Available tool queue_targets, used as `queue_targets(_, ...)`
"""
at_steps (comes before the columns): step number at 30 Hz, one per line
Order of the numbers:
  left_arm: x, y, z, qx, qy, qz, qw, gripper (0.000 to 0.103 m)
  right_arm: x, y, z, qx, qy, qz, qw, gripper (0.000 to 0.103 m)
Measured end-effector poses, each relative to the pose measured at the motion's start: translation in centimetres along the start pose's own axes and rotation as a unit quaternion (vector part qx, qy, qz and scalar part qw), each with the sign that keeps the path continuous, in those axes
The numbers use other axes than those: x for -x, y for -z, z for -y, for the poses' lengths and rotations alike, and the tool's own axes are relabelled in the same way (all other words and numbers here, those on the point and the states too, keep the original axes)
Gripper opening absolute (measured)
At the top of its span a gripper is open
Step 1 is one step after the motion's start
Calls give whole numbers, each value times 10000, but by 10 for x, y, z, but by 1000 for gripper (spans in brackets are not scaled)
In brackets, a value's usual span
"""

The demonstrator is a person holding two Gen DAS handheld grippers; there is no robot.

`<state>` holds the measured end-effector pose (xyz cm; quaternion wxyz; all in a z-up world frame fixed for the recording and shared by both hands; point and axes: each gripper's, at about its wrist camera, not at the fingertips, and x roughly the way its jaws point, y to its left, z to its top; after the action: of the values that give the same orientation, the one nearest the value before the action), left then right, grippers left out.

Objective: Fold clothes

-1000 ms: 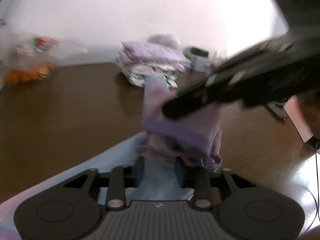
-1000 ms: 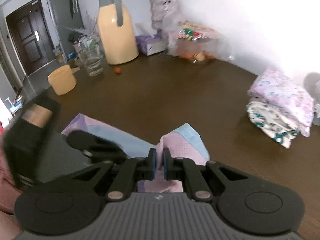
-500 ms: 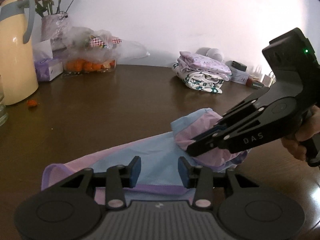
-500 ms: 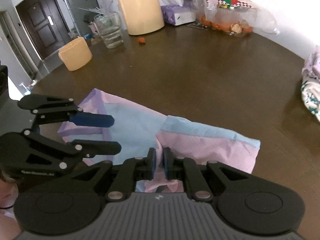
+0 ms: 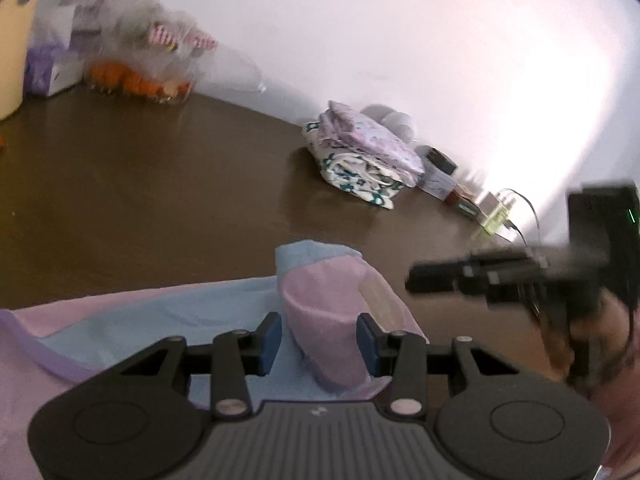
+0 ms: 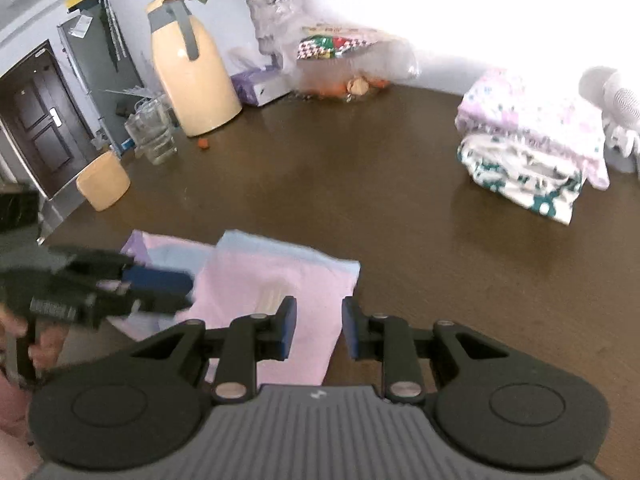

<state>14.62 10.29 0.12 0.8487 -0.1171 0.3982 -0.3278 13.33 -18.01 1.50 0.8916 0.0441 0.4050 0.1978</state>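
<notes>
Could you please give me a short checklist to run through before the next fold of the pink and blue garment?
1. Right gripper released: ok; its jaws have just been opening and the pads stand clear of the cloth.
2. Left gripper open: ok; cloth between the jaws, ungripped.
3. Pink and blue garment on the dark wooden table: ok.
4. Folded flap flat: not ok; it bulges.
5. Stack of folded floral clothes out of the way: ok.

left tongs (image 5: 318, 338): black linkage, blue pads, silver screws; right tongs (image 6: 316, 328): same | grey ribbed housing
</notes>
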Motion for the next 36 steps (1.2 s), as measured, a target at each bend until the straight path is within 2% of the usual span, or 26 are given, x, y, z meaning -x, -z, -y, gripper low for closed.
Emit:
queue_targets(7,-14,-5,-16,990,308,-180,9944,42,-18,14,-17,517,-121,-63,9986,24)
queue_targets(8,-15,-5,-17,1005,255,-174,9945,41,-20,13,-18,569,-126,-52,9983,25)
queue_targets(10,-17,-5,-16,936,77,-188,9954,22,-23,12,-21,636,-153,-36,9979,25)
queue_targets(11,-18,-4,-16,878,17,-225,9959,7,-24,11,-22,638,-178,-38,9978,25)
queue_targets(14,-15,-4,-15,707,-71,-189,9973,8,-26,11,-23,650,-245,-25,9976,25)
queue_targets(19,-9,1,-18,542,-349,-148,9978,8,-17,0,-20,549,-407,241,9974,25)
queue_targets(22,-10,3,-21,608,-427,-150,9971,16,-29,-1,-23,616,-415,158,9971,25)
queue_targets(23,-8,3,-21,596,-495,-107,9969,24,-34,0,-26,663,-390,98,9970,25)
queue_targets(24,-6,3,-19,524,-595,-61,9968,35,-39,3,-28,751,-317,46,9967,25)
queue_targets(26,1,1,-11,266,-970,156,9948,43,-44,7,-30,814,-276,42,9963,25)
queue_targets(29,12,-3,6,-354,-1265,615,9894,41,-39,5,-30,787,-319,84,9964,25)
queue_targets(31,13,-6,18,-767,-1165,792,9871,33,-26,0,-30,783,-367,296,9958,25)
queue_targets(32,9,-8,24,-963,-1122,797,9858,25,-22,-3,-30,789,-340,396,9955,25)
queue_targets(34,-4,-10,32,-1265,-1204,698,9822,17,-20,-11,-30,784,-248,508,9953,25)
queue_targets(36,-22,-11,36,-1439,-1407,532,9781,10,-30,-16,-29,728,-189,436,9962,25)
